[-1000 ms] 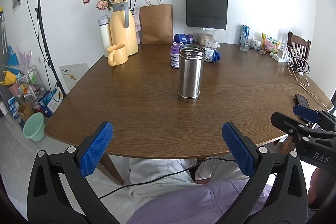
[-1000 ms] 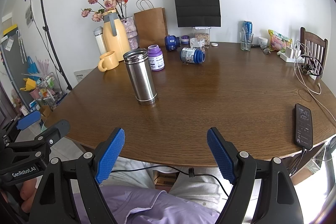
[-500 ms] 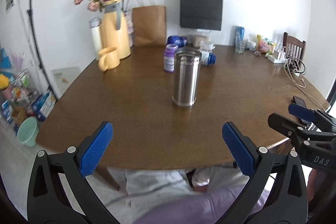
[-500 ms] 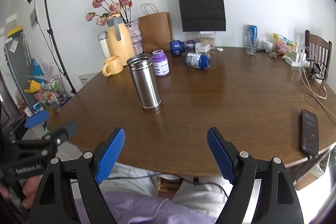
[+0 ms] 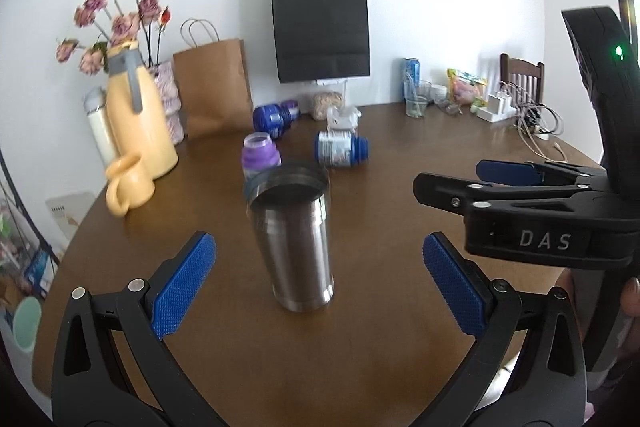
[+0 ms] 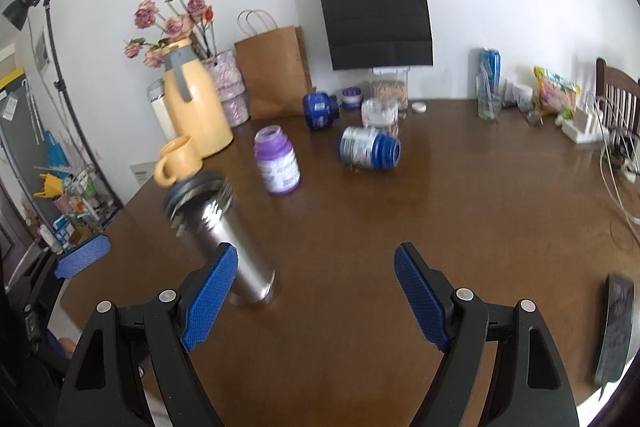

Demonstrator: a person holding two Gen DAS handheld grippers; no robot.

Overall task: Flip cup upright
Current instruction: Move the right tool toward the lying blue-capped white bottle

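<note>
A stainless steel cup (image 5: 296,243) stands on end on the brown table (image 5: 380,367), its wider, dark-ringed end on top. My left gripper (image 5: 318,241) is open, low over the table, with the cup just beyond and between its blue pads, touching neither. In the right wrist view the cup (image 6: 216,223) is at the left, partly behind the left finger (image 6: 210,303). My right gripper (image 6: 316,253) is open and holds nothing, to the right of the cup. It also shows in the left wrist view as the right gripper (image 5: 452,177).
Behind the cup stand a purple bottle (image 6: 278,163), a blue bottle (image 6: 368,149) on its side, a yellow mug (image 5: 128,185) and a yellow jug (image 5: 138,123). Paper bags lean on the wall. A phone (image 6: 614,327) and cables (image 6: 616,171) lie at the right edge.
Both grippers have moved forward from the table's front edge to over the table, close to the cup. The cup has stayed where it was. Both stay open.
</note>
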